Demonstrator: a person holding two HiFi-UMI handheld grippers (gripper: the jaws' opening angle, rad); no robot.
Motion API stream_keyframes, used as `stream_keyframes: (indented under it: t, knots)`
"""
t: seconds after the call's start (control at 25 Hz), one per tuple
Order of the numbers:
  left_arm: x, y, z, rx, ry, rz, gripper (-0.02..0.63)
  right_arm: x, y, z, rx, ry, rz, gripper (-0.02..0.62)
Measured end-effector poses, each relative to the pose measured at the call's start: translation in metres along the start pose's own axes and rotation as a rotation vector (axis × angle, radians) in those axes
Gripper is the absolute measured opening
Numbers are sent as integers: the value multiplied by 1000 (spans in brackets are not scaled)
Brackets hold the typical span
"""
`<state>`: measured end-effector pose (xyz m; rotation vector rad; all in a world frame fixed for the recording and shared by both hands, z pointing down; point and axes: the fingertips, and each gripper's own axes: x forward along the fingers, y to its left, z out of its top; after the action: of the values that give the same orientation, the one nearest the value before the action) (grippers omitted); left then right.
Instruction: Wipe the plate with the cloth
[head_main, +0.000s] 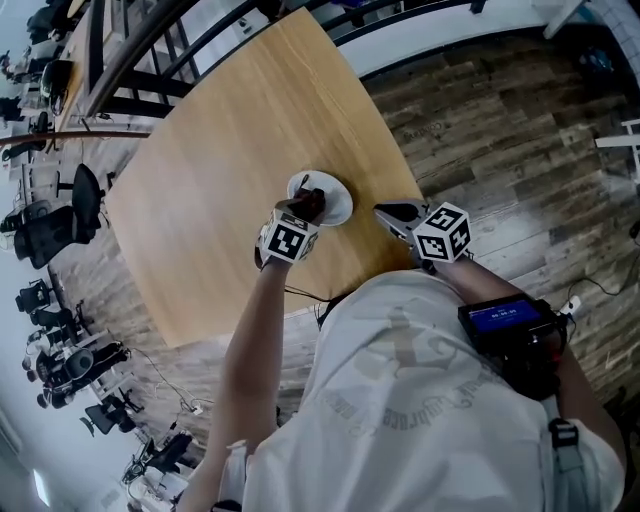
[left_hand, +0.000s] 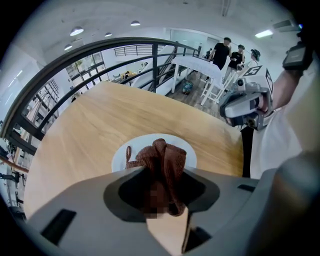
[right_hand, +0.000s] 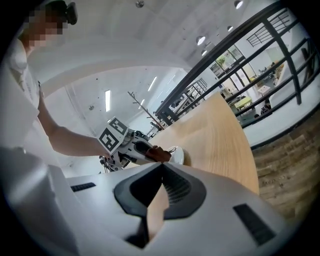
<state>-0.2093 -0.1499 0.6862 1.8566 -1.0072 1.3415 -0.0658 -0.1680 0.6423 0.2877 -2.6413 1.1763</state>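
Observation:
A small white plate (head_main: 335, 200) lies on the wooden table (head_main: 220, 170), near its front edge. My left gripper (head_main: 310, 208) is over the plate, shut on a bunched brown cloth (head_main: 314, 203). In the left gripper view the cloth (left_hand: 164, 159) sticks up out of the jaws with the plate (left_hand: 125, 155) just beyond it. My right gripper (head_main: 392, 213) hovers at the table's front right, a little right of the plate, shut with nothing in it. The right gripper view shows its jaws (right_hand: 161, 167) pointing toward the left gripper (right_hand: 131, 149), the cloth (right_hand: 159, 154) and the plate (right_hand: 178, 156).
A black railing (left_hand: 100, 55) runs past the table's far side. Office chairs (head_main: 60, 220) stand on the plank floor to the left. People stand by a white table (left_hand: 197, 65) in the distance. The rest of the tabletop is bare wood.

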Motion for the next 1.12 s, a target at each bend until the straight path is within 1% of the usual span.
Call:
stream_keyframes:
  t: [0.12,0.28,0.44,0.68,0.76,0.96,1.04,1.12]
  knots:
    - [0,-4,-4,-21,-1,-10,170,4,2,0,-5,15,11,14]
    - [0,-11,2,-36,-10,-19,170,4,2,3,-2,23,14,14]
    - [5,-12,13,-28,-17,-13,170,2,-2,0,5,28,13,14]
    - [10,-18,51,19,-47,-11,170,-14,-13,5,13,6,-6,14]
    - [14,-18,57,23,-46,-13,170,-17,-17,4,19,1,-12,14]
    - [16,-29,54,9,-27,-29,170,-18,-14,-6,36,3,2,14]
    - [13,-34,45,17,-15,-24,170,-16,-8,-11,14,26,21,14]
    - [9,-41,35,7,-9,-20,170,-15,-1,-18,-15,57,43,14]
